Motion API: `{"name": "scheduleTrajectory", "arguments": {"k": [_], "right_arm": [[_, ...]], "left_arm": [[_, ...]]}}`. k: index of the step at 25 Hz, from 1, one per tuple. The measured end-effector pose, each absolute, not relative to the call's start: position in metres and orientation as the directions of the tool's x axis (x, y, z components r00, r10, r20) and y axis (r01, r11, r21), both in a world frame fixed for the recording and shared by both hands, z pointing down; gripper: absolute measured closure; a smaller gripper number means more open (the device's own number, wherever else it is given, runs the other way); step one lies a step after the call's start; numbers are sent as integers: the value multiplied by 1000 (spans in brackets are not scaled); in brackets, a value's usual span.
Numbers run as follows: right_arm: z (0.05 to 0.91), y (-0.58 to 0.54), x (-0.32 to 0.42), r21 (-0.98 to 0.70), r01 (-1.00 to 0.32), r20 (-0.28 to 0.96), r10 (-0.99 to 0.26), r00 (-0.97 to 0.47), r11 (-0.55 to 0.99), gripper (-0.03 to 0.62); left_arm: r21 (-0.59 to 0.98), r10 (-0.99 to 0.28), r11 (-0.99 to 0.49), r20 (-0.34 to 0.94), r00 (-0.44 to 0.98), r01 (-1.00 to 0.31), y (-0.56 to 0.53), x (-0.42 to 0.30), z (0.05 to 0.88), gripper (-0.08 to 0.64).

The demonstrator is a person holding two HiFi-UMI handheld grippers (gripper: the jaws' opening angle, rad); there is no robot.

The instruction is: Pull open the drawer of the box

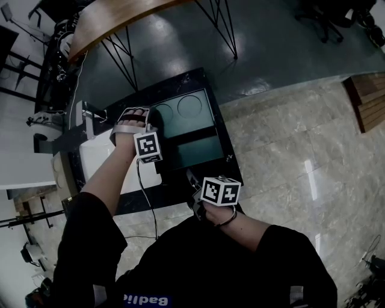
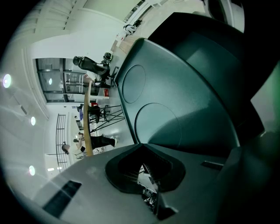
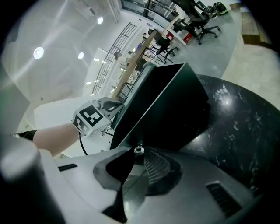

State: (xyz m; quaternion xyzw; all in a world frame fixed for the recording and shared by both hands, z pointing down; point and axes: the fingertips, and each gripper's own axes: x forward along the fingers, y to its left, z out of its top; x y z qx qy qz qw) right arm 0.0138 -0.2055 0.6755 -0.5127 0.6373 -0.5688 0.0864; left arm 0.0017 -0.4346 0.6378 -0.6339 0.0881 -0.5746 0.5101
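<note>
A dark box with a teal top (image 1: 189, 129) marked by two circles stands on a black marble table (image 1: 231, 159). My left gripper (image 1: 139, 114) lies at the box's far-left top corner. Its jaws (image 2: 142, 146) meet at the tips with nothing seen between them, and the box top (image 2: 183, 87) fills that view. My right gripper (image 1: 194, 183) is at the near front face of the box. In the right gripper view its jaws (image 3: 136, 151) are shut on a small metal drawer knob (image 3: 139, 149) on the dark front (image 3: 162, 109). The left gripper (image 3: 105, 107) shows beyond.
A white rounded object (image 1: 99, 153) sits at the table's left side. A curved wooden table on black wire legs (image 1: 120, 18) stands beyond the box. Wooden planks (image 1: 367, 99) lie on the pale stone floor to the right. A cable (image 1: 147, 204) hangs from the left gripper.
</note>
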Motion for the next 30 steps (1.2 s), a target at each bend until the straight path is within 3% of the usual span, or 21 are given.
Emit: {"name": "scheduleTrajectory", "arguments": {"k": [30], "right_arm": [[663,-172,2,-782,-575,523,-756,-394,-241,495]], "left_arm": [[-793,-706,-493,605,368,359,-438,4,639,560]]}}
